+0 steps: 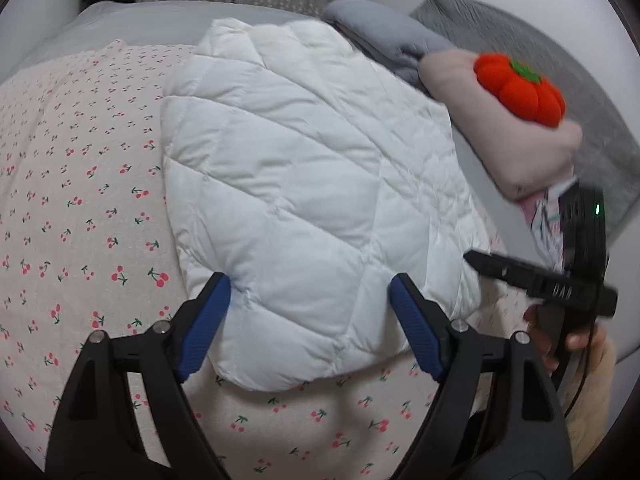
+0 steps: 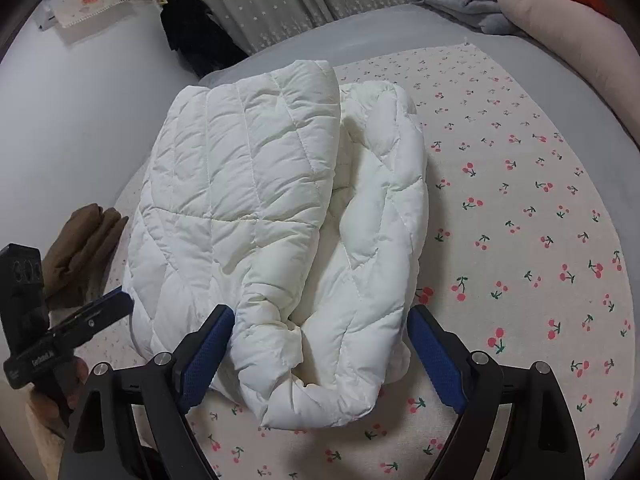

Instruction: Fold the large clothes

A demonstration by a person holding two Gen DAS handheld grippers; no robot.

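1. Where the folded jacket (image 1: 304, 200) lies mid-bed, bare cherry-print sheet (image 2: 520, 240) lies open to one side; folded clothes (image 1: 516, 136) sit near its other edge.
2. The jacket's near edge lies between the pads of the left gripper (image 1: 310, 320) and right gripper (image 2: 320, 348).
3. Both grippers point steeply down, spread wide, gripping nothing.

Grey curtain (image 2: 280, 4) behind cherry-print bed (image 2: 520, 200)

Two wrist fisheyes look steeply down past their own blue-padded fingers, close above the folded white quilted jacket (image 1: 304, 200) on a cherry-print sheet (image 1: 80, 200); both share the jacket, from opposite sides, each glimpsing the other gripper
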